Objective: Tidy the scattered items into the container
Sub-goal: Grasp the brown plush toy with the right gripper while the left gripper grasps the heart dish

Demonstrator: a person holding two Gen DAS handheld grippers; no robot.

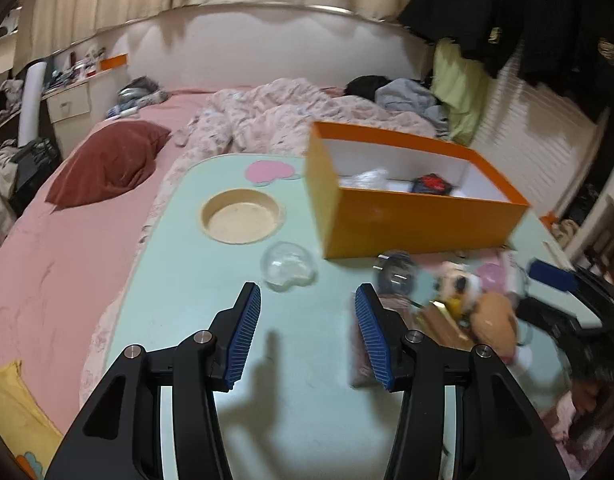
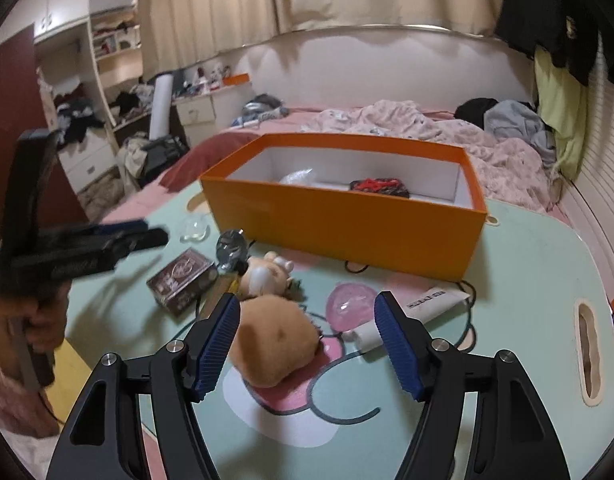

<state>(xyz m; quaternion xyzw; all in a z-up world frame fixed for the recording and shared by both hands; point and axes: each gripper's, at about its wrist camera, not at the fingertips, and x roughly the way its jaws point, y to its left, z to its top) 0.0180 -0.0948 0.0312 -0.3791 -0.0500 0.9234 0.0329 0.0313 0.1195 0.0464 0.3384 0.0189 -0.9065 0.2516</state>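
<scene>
The orange box (image 2: pixel 347 232) stands open at the back of the mint table (image 2: pixel 527 272), with a clear bag and a red-and-black item inside. My right gripper (image 2: pixel 307 298) is open around a brown plush ball (image 2: pixel 275 340); the left pad is close to it, the right pad well apart. Beyond the ball lie a small plush toy (image 2: pixel 267 274), a brown card box (image 2: pixel 183 282), a pink dome (image 2: pixel 349 302) and a white tube (image 2: pixel 411 312). My left gripper (image 1: pixel 307 288) is open and empty, just short of a clear plastic dome (image 1: pixel 287 266).
A round recess (image 1: pixel 243 216) is sunk into the table's left side and a slot handle (image 2: pixel 587 352) into its right. A bed with a red pillow (image 1: pixel 107 164) and rumpled blankets surrounds the table. A hand (image 2: pixel 39 320) holds the left gripper at the left edge.
</scene>
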